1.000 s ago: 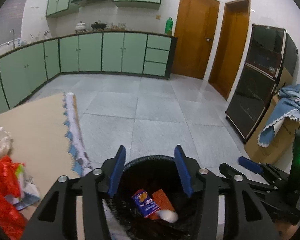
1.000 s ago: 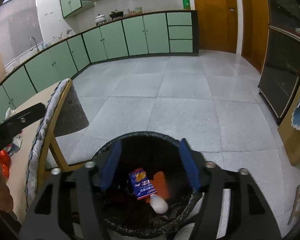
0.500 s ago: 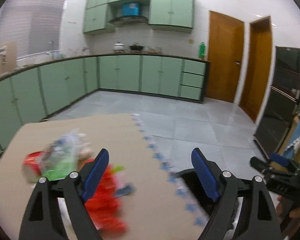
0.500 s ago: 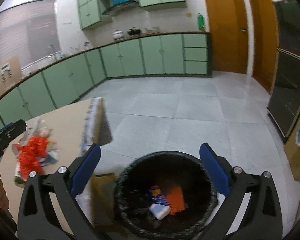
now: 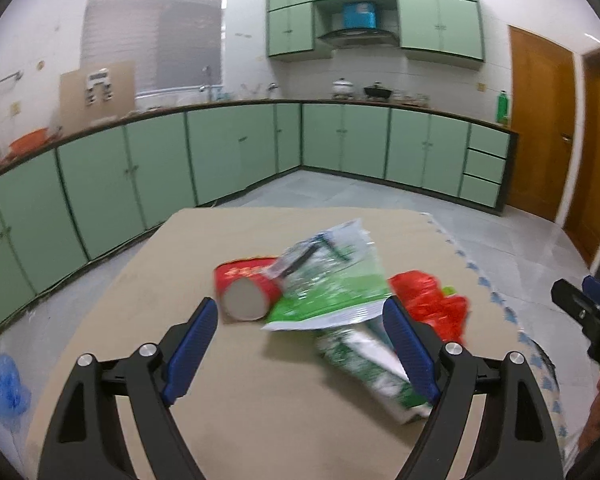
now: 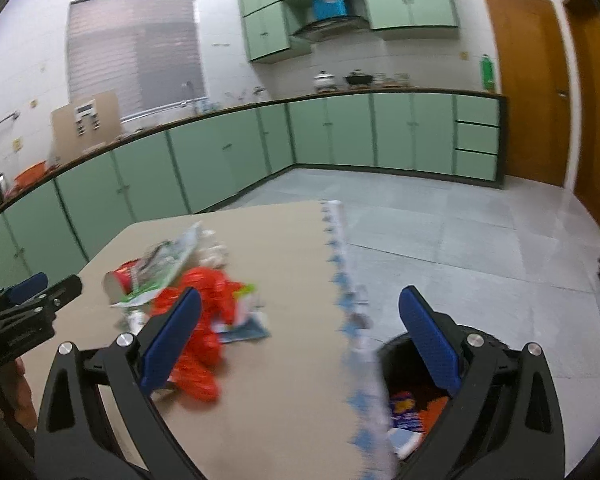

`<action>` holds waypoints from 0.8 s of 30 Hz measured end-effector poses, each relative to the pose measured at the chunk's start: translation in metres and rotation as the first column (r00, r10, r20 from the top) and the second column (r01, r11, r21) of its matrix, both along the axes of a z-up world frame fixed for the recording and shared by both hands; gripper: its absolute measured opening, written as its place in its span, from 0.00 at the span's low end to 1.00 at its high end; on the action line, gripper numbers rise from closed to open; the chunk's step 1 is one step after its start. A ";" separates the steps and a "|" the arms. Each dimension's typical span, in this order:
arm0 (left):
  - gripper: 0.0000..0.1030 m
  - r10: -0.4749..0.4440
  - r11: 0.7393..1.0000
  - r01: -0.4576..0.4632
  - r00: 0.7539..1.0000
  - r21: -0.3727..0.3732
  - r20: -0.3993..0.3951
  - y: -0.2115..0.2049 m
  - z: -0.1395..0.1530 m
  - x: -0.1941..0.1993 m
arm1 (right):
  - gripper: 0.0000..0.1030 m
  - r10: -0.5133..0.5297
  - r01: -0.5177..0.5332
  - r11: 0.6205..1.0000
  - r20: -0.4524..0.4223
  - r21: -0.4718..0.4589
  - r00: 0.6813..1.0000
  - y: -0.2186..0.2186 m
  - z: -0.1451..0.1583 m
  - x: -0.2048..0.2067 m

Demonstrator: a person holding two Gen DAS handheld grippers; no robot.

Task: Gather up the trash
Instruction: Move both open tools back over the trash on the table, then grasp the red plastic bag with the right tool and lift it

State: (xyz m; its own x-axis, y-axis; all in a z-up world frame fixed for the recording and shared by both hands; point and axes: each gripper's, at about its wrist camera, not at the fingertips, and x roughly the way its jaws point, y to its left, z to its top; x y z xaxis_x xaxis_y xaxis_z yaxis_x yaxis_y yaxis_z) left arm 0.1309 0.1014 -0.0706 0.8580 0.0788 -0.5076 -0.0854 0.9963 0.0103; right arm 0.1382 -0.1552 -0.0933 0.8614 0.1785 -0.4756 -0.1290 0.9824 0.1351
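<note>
Swinging back from bin to desk | left hand-held gripper, right hand-held gripper: both released, empty | trash pile on desk, next pickup.

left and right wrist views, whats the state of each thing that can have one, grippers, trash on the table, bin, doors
left gripper: jaws open, nothing between them
right gripper: jaws open, nothing between them
red cup: lying on its side on the table
green and white bag: crumpled, lying over the cup
red wrapper: crumpled on the table
trash bin: open, lined, trash inside
cabinet doors: closed
wooden door: closed
</note>
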 end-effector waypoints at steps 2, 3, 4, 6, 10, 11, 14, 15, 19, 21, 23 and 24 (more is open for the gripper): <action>0.81 0.019 1.000 -0.019 1.000 0.007 -0.003 0.007 -0.004 -0.001 | 0.93 0.034 -0.034 0.999 -0.004 -0.002 0.999 0.019 -0.004 0.003; 0.81 0.024 1.000 -0.024 1.000 0.010 -0.004 0.010 -0.006 -0.001 | 0.93 0.045 -0.045 0.999 -0.007 -0.004 0.999 0.026 -0.006 0.004; 0.81 0.028 1.000 -0.028 1.000 0.013 -0.005 0.011 -0.006 -0.002 | 0.92 0.057 -0.057 0.998 -0.010 -0.009 0.998 0.033 -0.007 0.006; 0.81 0.038 0.999 -0.038 0.999 0.015 -0.014 0.016 -0.007 -0.001 | 0.86 0.088 -0.088 0.996 -0.013 -0.025 0.996 0.048 -0.011 0.008; 0.81 0.051 0.999 -0.051 0.998 -0.001 -0.028 0.023 -0.013 -0.003 | 0.73 0.140 -0.141 0.989 -0.042 -0.046 0.989 0.071 -0.019 0.016; 0.81 0.052 0.999 -0.052 0.998 -0.003 -0.030 0.024 -0.014 -0.003 | 0.70 0.147 -0.149 0.988 -0.048 -0.044 0.988 0.074 -0.019 0.018; 0.81 0.056 0.998 -0.056 0.998 -0.007 -0.036 0.027 -0.019 -0.002 | 0.66 0.170 -0.174 0.983 -0.070 -0.054 0.983 0.084 -0.023 0.023; 0.81 0.056 0.998 -0.057 0.998 -0.010 -0.039 0.028 -0.019 -0.001 | 0.66 0.172 -0.178 0.982 -0.082 -0.065 0.982 0.086 -0.024 0.025; 0.81 0.052 0.998 -0.053 0.997 -0.015 -0.050 0.028 -0.022 0.000 | 0.48 0.191 -0.201 0.977 -0.133 -0.068 0.973 0.091 -0.034 0.033; 0.81 0.048 0.999 -0.049 0.997 -0.016 -0.055 0.026 -0.024 0.000 | 0.38 0.215 -0.226 0.973 -0.162 -0.054 0.963 0.092 -0.038 0.036; 0.81 0.043 0.999 -0.044 0.997 -0.015 -0.056 0.025 -0.024 0.000 | 0.24 0.230 -0.240 0.969 -0.157 -0.052 0.961 0.093 -0.038 0.034; 0.81 0.041 0.999 -0.042 0.998 -0.015 -0.057 0.024 -0.024 0.000 | 0.21 0.237 -0.247 0.967 -0.156 -0.053 0.959 0.092 -0.037 0.033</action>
